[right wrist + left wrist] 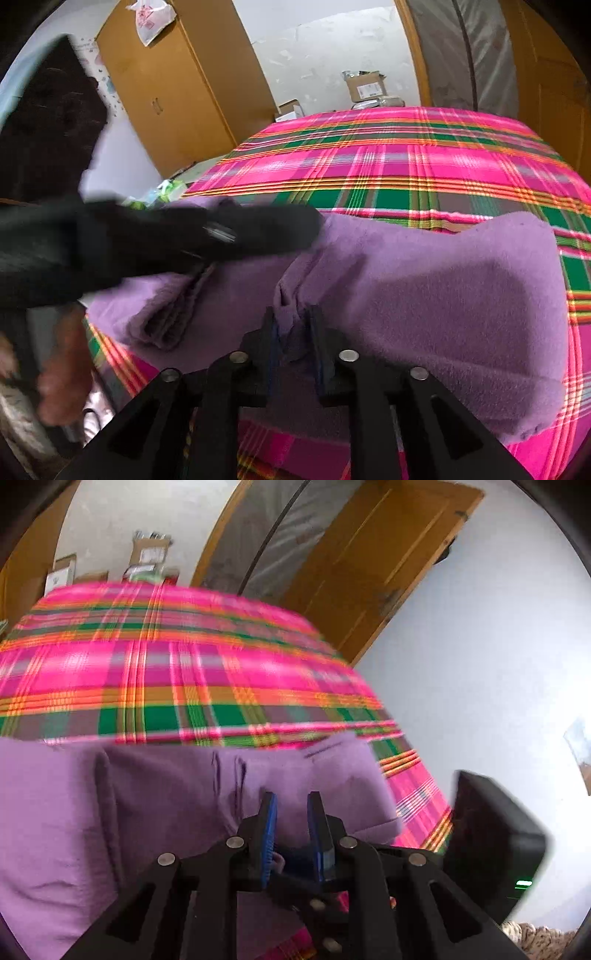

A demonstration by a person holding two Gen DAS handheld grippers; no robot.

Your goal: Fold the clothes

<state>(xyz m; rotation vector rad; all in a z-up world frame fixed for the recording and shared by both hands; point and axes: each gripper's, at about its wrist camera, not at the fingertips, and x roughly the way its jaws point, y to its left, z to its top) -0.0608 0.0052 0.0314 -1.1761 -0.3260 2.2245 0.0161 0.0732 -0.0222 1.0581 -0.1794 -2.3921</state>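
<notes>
Purple fleece garment [424,288] lay nearest both cameras, spread over the near part of a bed covered in a pink, green and orange plaid sheet [406,162]. In the right wrist view a bunched fold of the fleece stood between the dark pads of the right tool [293,332], whose jaws sat narrow; whether the pads pressed the cloth could not be told. In the left wrist view the left tool [291,812] also stood narrow, its blue pads apart with purple cloth showing in the gap and a bit of cloth caught lower down between them, though a firm grip could not be confirmed. That view was blurred. The garment's far edge ran across the bed, with a rolled fold toward its left side. Farther off, a wooden wardrobe [177,92] stood to the left, cardboard boxes [365,86] sat against the far white wall, and a wooden door [376,565] stood to the right.
</notes>
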